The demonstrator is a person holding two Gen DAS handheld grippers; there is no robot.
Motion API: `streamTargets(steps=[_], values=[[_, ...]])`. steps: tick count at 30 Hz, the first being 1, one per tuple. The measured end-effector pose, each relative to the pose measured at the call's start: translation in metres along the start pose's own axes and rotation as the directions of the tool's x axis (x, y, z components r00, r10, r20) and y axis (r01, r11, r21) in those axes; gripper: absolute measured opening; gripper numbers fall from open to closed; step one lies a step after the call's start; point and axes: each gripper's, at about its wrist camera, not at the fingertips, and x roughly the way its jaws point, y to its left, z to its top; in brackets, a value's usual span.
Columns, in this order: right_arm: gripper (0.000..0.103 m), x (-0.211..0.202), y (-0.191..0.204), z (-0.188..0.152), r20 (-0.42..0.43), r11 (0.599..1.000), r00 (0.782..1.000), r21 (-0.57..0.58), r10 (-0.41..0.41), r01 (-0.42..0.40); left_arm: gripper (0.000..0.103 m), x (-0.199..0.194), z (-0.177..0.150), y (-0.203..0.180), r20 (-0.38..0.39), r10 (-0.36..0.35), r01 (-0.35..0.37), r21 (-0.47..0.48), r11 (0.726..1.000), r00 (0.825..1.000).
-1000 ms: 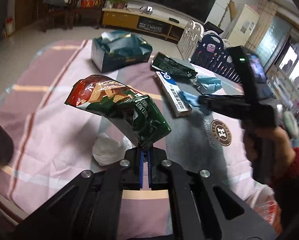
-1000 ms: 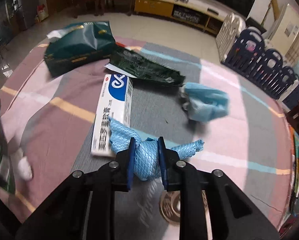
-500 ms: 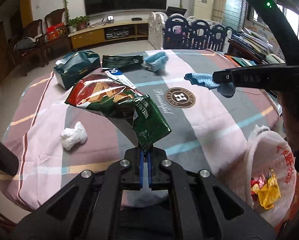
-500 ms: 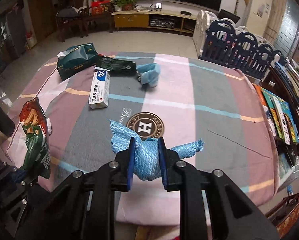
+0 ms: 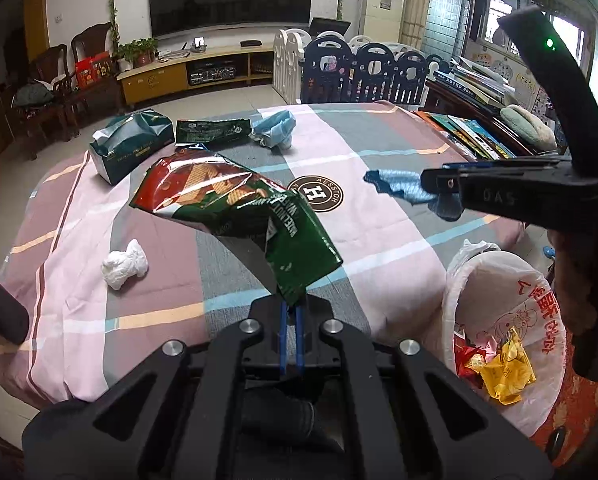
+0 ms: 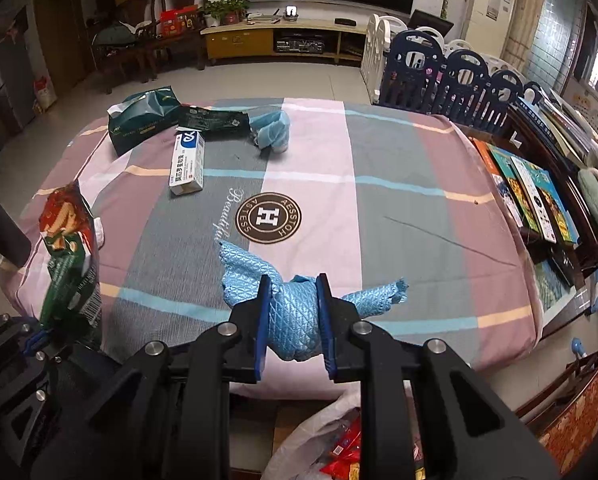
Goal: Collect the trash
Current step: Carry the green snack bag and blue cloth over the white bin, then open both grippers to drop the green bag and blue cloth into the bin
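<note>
Left gripper (image 5: pixel 291 308) pinches a crinkled green-and-red wafer wrapper (image 5: pixel 235 216); right gripper (image 6: pixel 291 312) clamps a crumpled blue quilted cloth (image 6: pixel 295 312), both near the white-lined trash bin (image 5: pixel 503 320). Beyond it, apparently four or five scraps remain.

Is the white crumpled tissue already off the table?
No, the white crumpled tissue lies on the tablecloth, left of the held wafer wrapper.

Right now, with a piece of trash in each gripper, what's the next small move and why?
Probably carry the right gripper, shut on the blue cloth, over the trash bag and let go. The bag's open mouth sits just below it, off the table edge.
</note>
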Motion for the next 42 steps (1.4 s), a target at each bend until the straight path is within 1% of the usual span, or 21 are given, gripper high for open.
streamTargets(steps=[6, 10, 14, 15, 17, 19, 20, 22, 24, 27, 29, 30, 31, 32, 34, 36, 39, 40, 41, 42], values=[[0.023, -0.013, 0.002, -0.012, -0.005, 1.0, 1.0, -0.009, -0.024, 0.024, 0.004, -0.009, 0.002, 0.004, 0.019, -0.012, 0.012, -0.017, 1.0, 1.0], [0.023, -0.026, -0.017, -0.026, -0.014, 0.998, 0.998, 0.024, -0.058, 0.058, 0.004, -0.011, 0.004, 0.006, 0.023, -0.032, 0.033, -0.026, 0.999, 0.999], [0.023, -0.038, -0.05, -0.049, -0.033, 0.992, 0.994, 0.07, -0.102, 0.104, 0.004, -0.009, 0.002, -0.006, 0.002, -0.075, 0.075, -0.003, 0.997, 0.997], [0.023, -0.04, -0.057, -0.054, -0.039, 0.99, 0.993, 0.078, -0.112, 0.115, 0.004, -0.008, 0.001, -0.011, -0.007, -0.093, 0.093, 0.006, 0.996, 0.996], [0.023, -0.043, -0.075, -0.071, -0.063, 0.985, 0.989, 0.099, -0.134, 0.14, 0.004, -0.004, -0.002, -0.025, -0.038, -0.155, 0.156, 0.018, 0.988, 0.987], [0.023, -0.045, -0.094, -0.089, -0.091, 0.978, 0.984, 0.129, -0.153, 0.164, 0.004, 0.0, -0.005, -0.043, -0.077, -0.229, 0.231, 0.025, 0.973, 0.97], [0.023, -0.046, -0.102, -0.097, -0.104, 0.975, 0.982, 0.145, -0.155, 0.169, 0.004, 0.001, -0.007, -0.054, -0.091, -0.252, 0.256, 0.041, 0.966, 0.964], [0.023, -0.047, -0.117, -0.116, -0.129, 0.968, 0.98, 0.182, -0.151, 0.173, 0.004, 0.001, -0.012, -0.08, -0.122, -0.285, 0.297, 0.102, 0.949, 0.951], [0.023, -0.044, -0.127, -0.131, -0.151, 0.962, 0.976, 0.201, -0.156, 0.185, 0.004, 0.001, -0.019, -0.108, -0.162, -0.327, 0.352, 0.165, 0.921, 0.931], [0.024, -0.039, -0.144, -0.149, -0.202, 0.946, 0.965, 0.245, -0.165, 0.213, 0.004, 0.004, -0.033, -0.146, -0.246, -0.405, 0.458, 0.223, 0.86, 0.881], [0.027, -0.037, -0.157, -0.159, -0.225, 0.931, 0.964, 0.299, -0.142, 0.208, 0.004, 0.006, -0.044, -0.169, -0.297, -0.427, 0.504, 0.268, 0.821, 0.854], [0.031, -0.038, -0.163, -0.162, -0.226, 0.924, 0.966, 0.327, -0.128, 0.199, 0.004, 0.008, -0.049, -0.178, -0.317, -0.435, 0.522, 0.285, 0.804, 0.843], [0.038, -0.041, -0.169, -0.165, -0.224, 0.914, 0.968, 0.36, -0.11, 0.187, 0.004, 0.01, -0.054, -0.186, -0.339, -0.445, 0.542, 0.293, 0.787, 0.829], [0.041, -0.044, -0.172, -0.166, -0.218, 0.907, 0.971, 0.382, -0.1, 0.179, 0.004, 0.012, -0.057, -0.191, -0.356, -0.453, 0.557, 0.292, 0.777, 0.818], [0.056, -0.054, -0.182, -0.166, -0.187, 0.888, 0.978, 0.43, -0.088, 0.162, 0.004, 0.015, -0.061, -0.198, -0.383, -0.46, 0.577, 0.29, 0.763, 0.801], [0.063, -0.064, -0.191, -0.166, -0.149, 0.866, 0.985, 0.478, -0.087, 0.149, 0.004, 0.016, -0.063, -0.203, -0.393, -0.46, 0.584, 0.302, 0.753, 0.796], [0.064, -0.073, -0.203, -0.164, -0.117, 0.839, 0.99, 0.529, -0.08, 0.131, 0.005, 0.018, -0.066, -0.212, -0.413, -0.474, 0.609, 0.308, 0.731, 0.777], [0.064, -0.074, -0.206, -0.164, -0.112, 0.832, 0.99, 0.539, -0.081, 0.129, 0.011, 0.019, -0.066, -0.214, -0.419, -0.474, 0.613, 0.312, 0.726, 0.774], [0.064, -0.076, -0.207, -0.163, -0.107, 0.828, 0.991, 0.547, -0.081, 0.127, 0.018, 0.02, -0.067, -0.217, -0.42, -0.468, 0.61, 0.32, 0.725, 0.777], [0.064, -0.076, -0.208, -0.162, -0.103, 0.826, 0.991, 0.55, -0.081, 0.125, 0.043, 0.02, -0.066, -0.215, -0.418, -0.462, 0.603, 0.324, 0.729, 0.783]])
